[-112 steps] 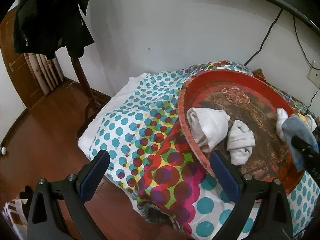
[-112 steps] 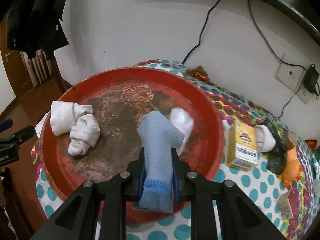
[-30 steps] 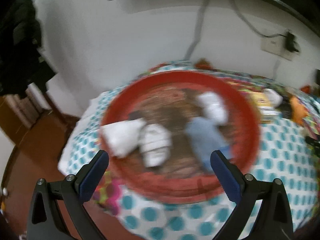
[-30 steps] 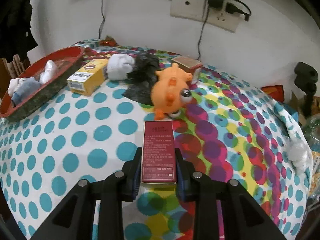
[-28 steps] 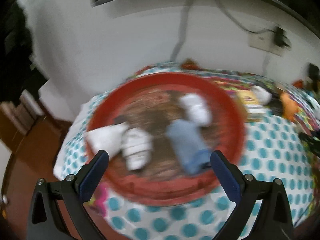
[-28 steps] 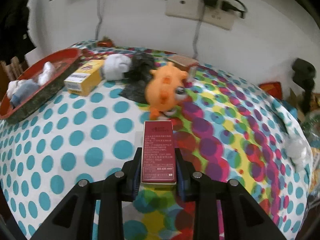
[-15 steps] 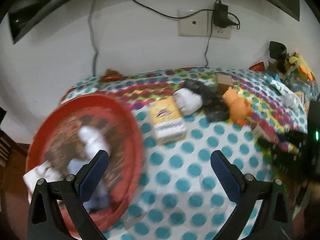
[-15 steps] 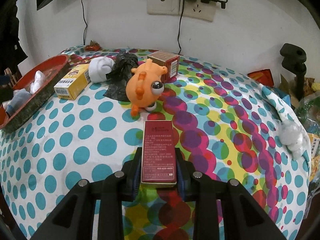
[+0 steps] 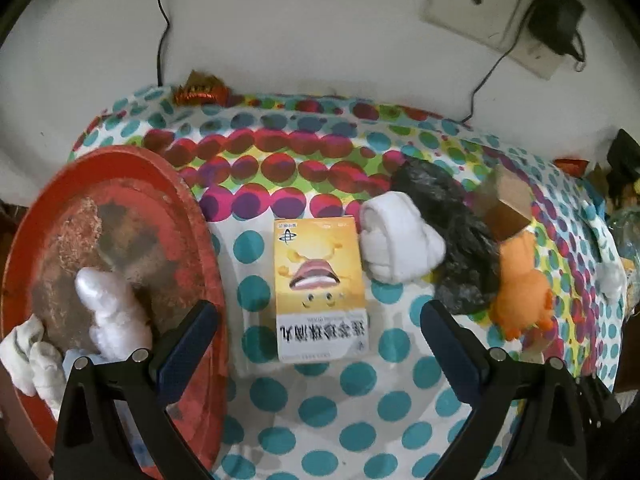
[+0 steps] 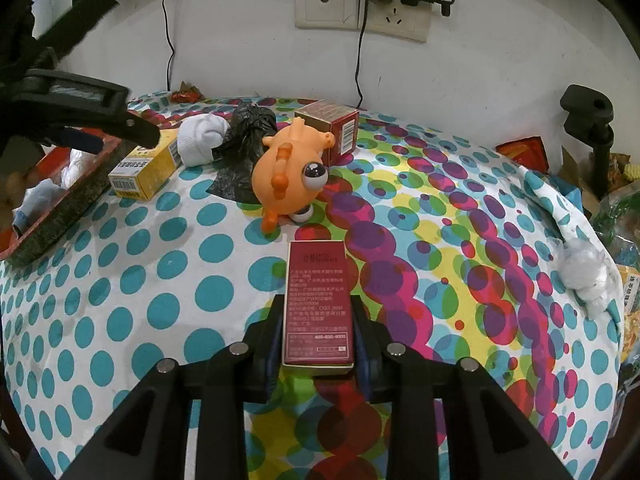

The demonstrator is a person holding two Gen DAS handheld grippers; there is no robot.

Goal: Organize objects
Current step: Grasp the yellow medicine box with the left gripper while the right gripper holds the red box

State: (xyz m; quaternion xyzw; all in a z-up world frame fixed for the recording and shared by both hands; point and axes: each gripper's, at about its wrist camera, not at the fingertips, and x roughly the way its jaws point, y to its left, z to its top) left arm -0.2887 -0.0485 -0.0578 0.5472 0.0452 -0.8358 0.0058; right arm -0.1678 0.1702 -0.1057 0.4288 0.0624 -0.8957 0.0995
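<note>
My left gripper [image 9: 316, 340] is open, its jaws wide either side of a yellow box [image 9: 320, 288] lying flat on the dotted tablecloth. The yellow box also shows in the right wrist view [image 10: 144, 172], under the left gripper. My right gripper [image 10: 318, 344] is shut on a dark red box [image 10: 316, 300], held just above the cloth. A red tray [image 9: 188, 208] at the left holds rolled white socks [image 9: 112, 312] and a blue sock. A rolled white sock [image 9: 396, 248] lies right of the yellow box.
A black bag [image 9: 452, 236], an orange toy [image 10: 288, 168] and a small red-brown box [image 10: 332, 128] lie behind. A white wad [image 10: 584, 276] sits at the right table edge. Wall sockets [image 10: 360, 8] with cables are behind, clutter at far right.
My left gripper has swung right from over the red tray and come down over the yellow box. My right gripper has stayed shut on the dark red box, barely moving.
</note>
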